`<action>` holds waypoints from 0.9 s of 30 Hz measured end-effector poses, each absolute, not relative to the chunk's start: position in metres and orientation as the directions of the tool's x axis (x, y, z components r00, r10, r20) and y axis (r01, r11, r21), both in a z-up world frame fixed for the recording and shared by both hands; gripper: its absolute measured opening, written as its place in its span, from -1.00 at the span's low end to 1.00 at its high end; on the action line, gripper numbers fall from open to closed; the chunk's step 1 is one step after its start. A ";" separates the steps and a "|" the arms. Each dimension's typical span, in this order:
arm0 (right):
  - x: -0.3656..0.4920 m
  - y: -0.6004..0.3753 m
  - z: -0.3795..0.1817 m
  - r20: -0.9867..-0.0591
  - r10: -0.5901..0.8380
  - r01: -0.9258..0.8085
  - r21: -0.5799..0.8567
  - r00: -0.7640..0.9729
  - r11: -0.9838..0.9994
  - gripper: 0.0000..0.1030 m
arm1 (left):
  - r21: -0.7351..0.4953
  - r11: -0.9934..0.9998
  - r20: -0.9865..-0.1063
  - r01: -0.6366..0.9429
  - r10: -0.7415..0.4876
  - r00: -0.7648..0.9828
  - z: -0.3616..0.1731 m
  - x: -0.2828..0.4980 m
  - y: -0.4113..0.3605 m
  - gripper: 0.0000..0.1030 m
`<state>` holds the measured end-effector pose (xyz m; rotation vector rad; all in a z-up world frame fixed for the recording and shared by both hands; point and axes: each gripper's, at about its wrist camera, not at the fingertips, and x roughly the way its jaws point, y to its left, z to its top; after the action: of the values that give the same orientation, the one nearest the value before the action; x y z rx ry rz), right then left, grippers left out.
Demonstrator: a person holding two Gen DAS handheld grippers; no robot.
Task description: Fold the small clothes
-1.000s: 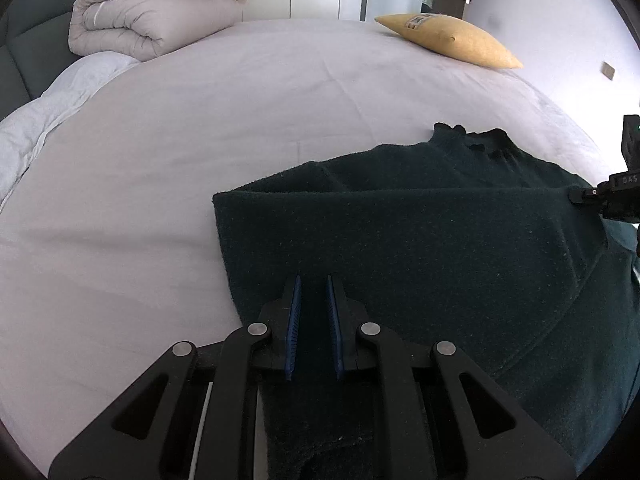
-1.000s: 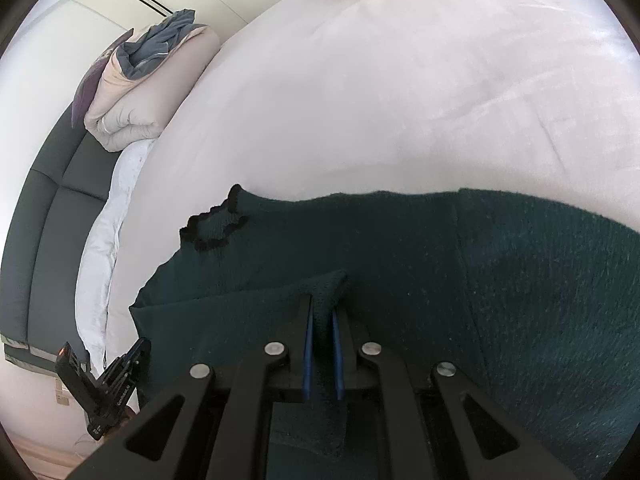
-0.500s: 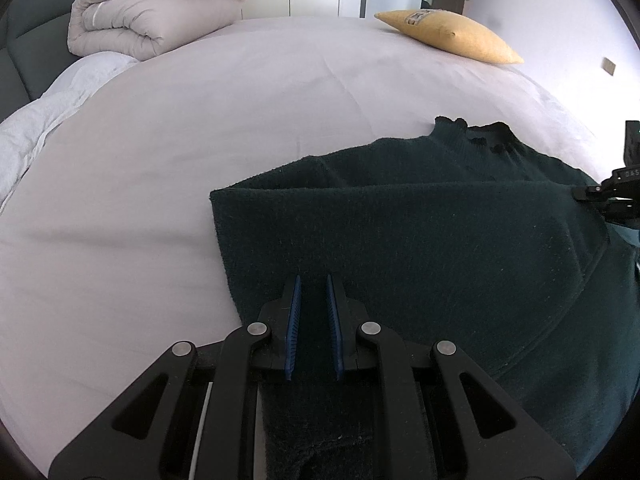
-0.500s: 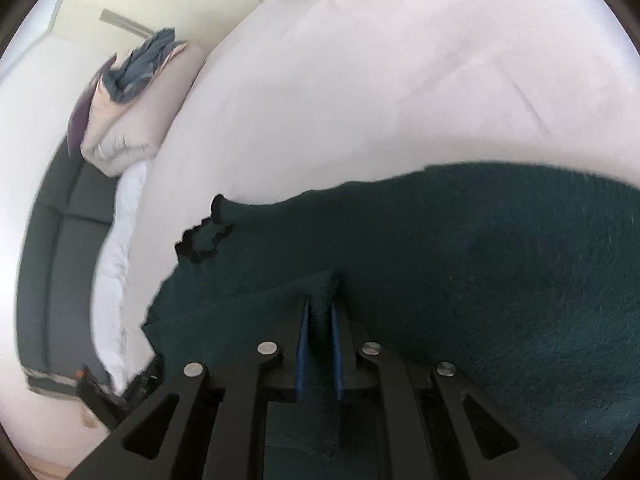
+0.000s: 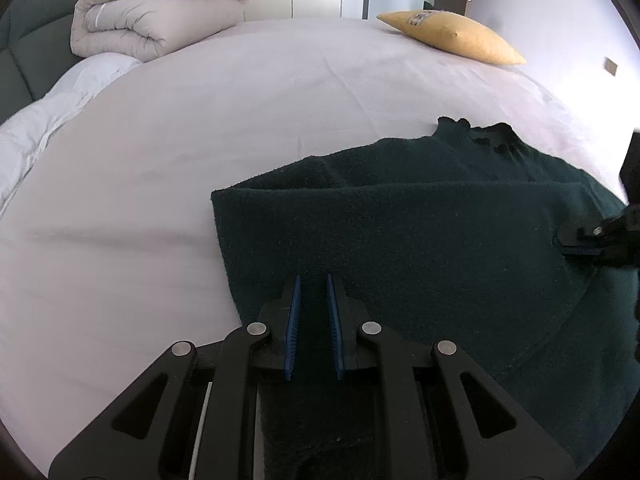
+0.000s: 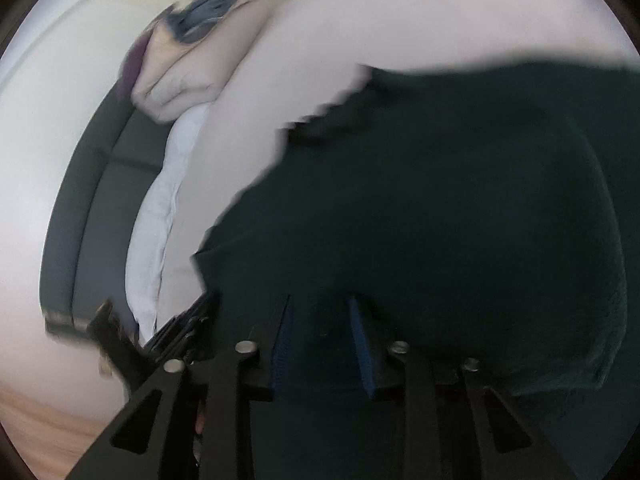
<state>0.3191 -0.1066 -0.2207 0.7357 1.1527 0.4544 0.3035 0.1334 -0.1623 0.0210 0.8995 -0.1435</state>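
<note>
Two hand-held grippers, one dark green sweater (image 5: 400, 240), spread on the bed (image 5: 240, 128). Found the left hand-held gripper (image 5: 312, 320) unchanged over the last second: closed on the near edge of the sweater, with only a narrow gap between the blue pads and cloth pinched there, the folded layer lying just ahead of it.

Saw the real change at the right hand-held gripper (image 6: 320, 340). Swung across with its fold of cloth during the last half second, hence the strong blur in its own view. Had now the sweater over almost all the space ahead of it and to its right, where pale sheet had shown a second ago, and the frilled collar (image 6: 344, 120) higher and further ahead of it. Showed also blue pads (image 6: 360, 344) wider apart than before, with dark cloth between them. Could not tell through the blur whether gripping or already letting go. Appeared, from the left hand-held gripper, far to its right, tip down against the folded layer.

Judged from this: side fold carried over the body and nearly laid, release on the right probably close. Risked, with the left hold given up too early, a slide of the layer off its line.
</note>
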 end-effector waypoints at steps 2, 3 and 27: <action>0.314 -0.135 -0.229 -0.629 0.669 0.105 0.755 0.396 0.647 -1.00 | -0.063 0.989 -0.782 0.131 -0.130 0.610 -0.163 0.305 0.137 -0.74; 0.309 -0.150 -0.230 -0.612 0.665 0.127 0.769 0.428 0.626 -1.00 | -0.070 0.989 -0.782 0.130 -0.135 0.609 -0.163 0.305 0.138 -0.74; -0.017 -0.470 -0.201 -0.458 -0.055 0.461 0.886 0.887 0.055 0.33 | -0.331 0.922 -0.605 0.202 -0.371 0.705 -0.068 0.214 0.104 0.70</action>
<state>-0.0169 -0.4699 -0.2007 1.4714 0.3397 -0.4036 0.2142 0.1040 -0.0680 -0.2481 0.7225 -0.3224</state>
